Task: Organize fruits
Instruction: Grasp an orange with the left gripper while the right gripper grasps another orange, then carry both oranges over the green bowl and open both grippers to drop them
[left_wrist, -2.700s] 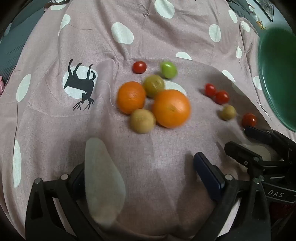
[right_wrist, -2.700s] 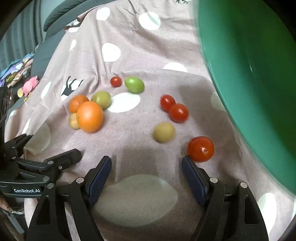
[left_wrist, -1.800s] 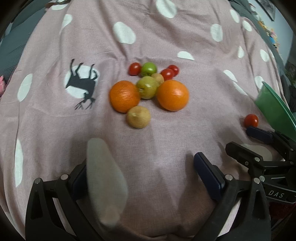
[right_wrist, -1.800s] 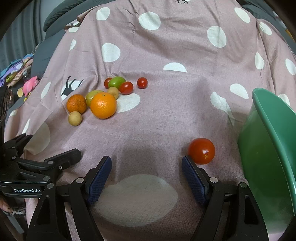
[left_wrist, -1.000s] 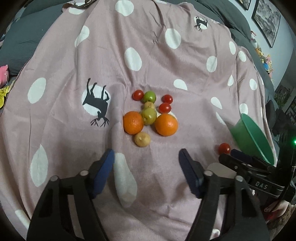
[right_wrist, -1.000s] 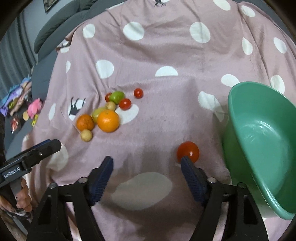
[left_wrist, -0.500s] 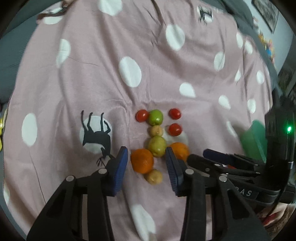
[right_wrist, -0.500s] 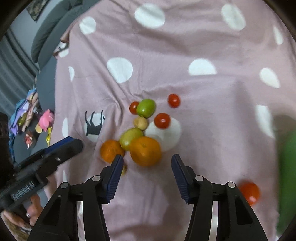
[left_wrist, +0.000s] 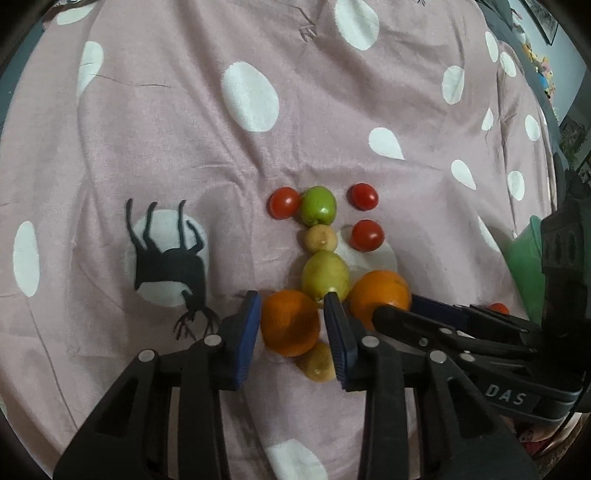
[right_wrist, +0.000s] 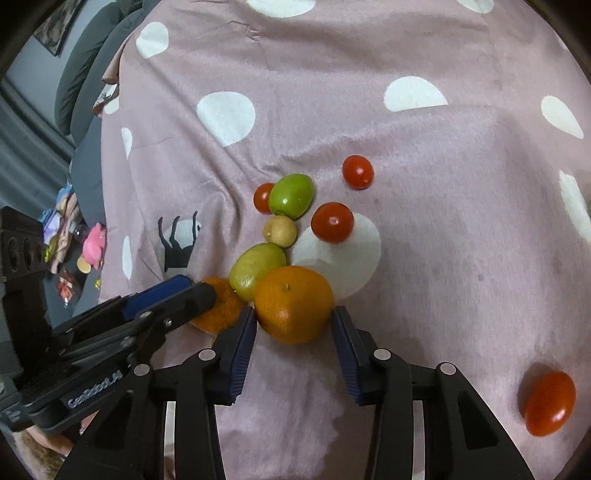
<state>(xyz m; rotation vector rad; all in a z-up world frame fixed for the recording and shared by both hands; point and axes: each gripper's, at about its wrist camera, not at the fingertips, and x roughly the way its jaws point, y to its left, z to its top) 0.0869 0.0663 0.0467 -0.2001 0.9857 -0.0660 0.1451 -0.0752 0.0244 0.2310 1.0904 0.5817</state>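
Observation:
A cluster of fruit lies on a pink polka-dot cloth. My left gripper (left_wrist: 293, 314) has its blue pads on both sides of the smaller orange (left_wrist: 290, 322), touching or nearly touching it. My right gripper (right_wrist: 293, 319) brackets the larger orange (right_wrist: 293, 303), its pads at the fruit's sides; this orange also shows in the left wrist view (left_wrist: 380, 295). Behind them lie a yellow-green fruit (left_wrist: 325, 275), a small tan fruit (left_wrist: 320, 238), a green fruit (left_wrist: 317, 205) and several red tomatoes (left_wrist: 365, 235). Another tan fruit (left_wrist: 317, 363) sits under the left gripper.
A green bowl (left_wrist: 526, 266) stands at the right, partly hidden behind the right gripper's body. A lone red tomato (right_wrist: 550, 402) lies on the cloth at the lower right. A black deer print (left_wrist: 166, 262) marks the cloth to the left. Clutter lies beyond the cloth's left edge.
Both grippers have moved forward and down onto the fruit cluster. Each has narrowed around an orange. The green bowl has slid out of the right wrist view.

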